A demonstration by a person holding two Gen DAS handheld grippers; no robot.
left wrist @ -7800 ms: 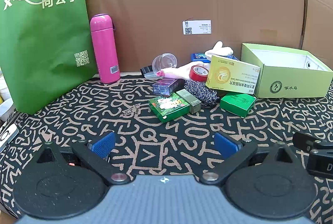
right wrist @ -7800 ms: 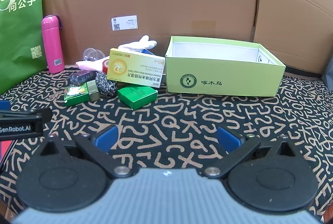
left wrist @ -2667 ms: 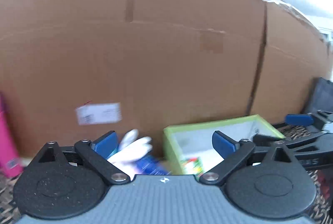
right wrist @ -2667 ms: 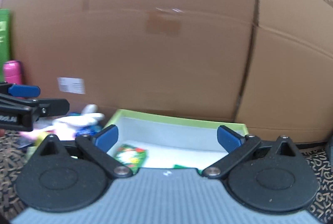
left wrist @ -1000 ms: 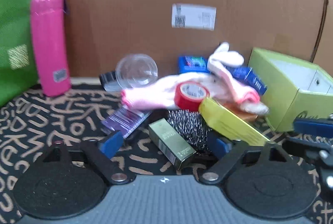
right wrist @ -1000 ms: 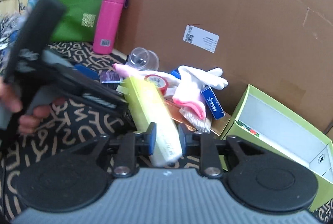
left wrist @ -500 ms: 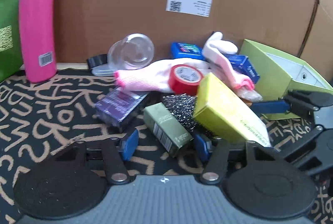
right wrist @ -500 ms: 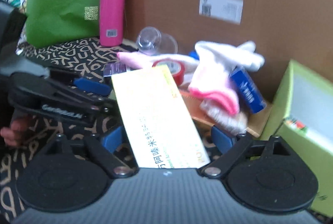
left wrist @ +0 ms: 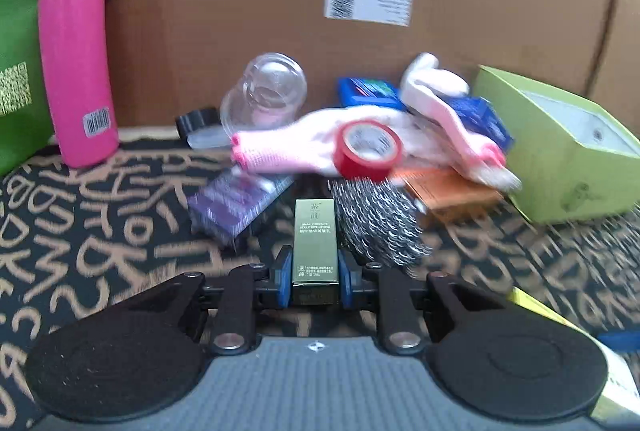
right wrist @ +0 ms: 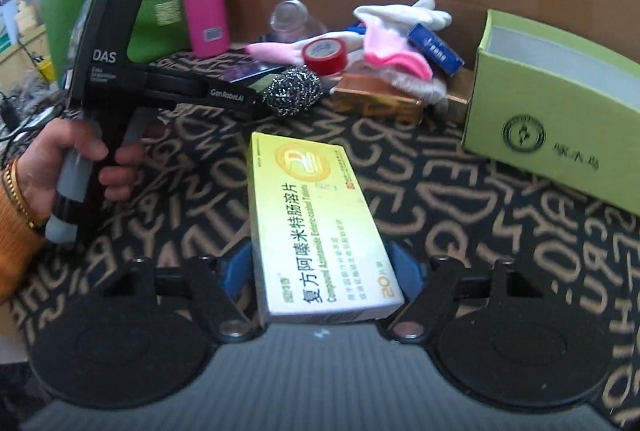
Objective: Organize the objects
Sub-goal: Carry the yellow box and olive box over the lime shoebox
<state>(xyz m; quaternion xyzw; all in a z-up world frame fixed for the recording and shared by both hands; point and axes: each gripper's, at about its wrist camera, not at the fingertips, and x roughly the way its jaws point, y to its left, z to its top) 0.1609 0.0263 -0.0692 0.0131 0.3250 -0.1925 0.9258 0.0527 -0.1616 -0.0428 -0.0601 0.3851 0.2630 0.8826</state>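
Gripping the yellow medicine box (right wrist: pixel 316 227) lengthwise along its fingers, right gripper (right wrist: pixel 320 271) has the green open box (right wrist: pixel 560 119) ahead-right; left gripper (left wrist: pixel 315 277) clamps the olive lotion box (left wrist: pixel 315 235).

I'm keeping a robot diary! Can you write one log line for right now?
left gripper: shut on gold lotion box | right gripper: shut on yellow medicine box | green box: open, waiting
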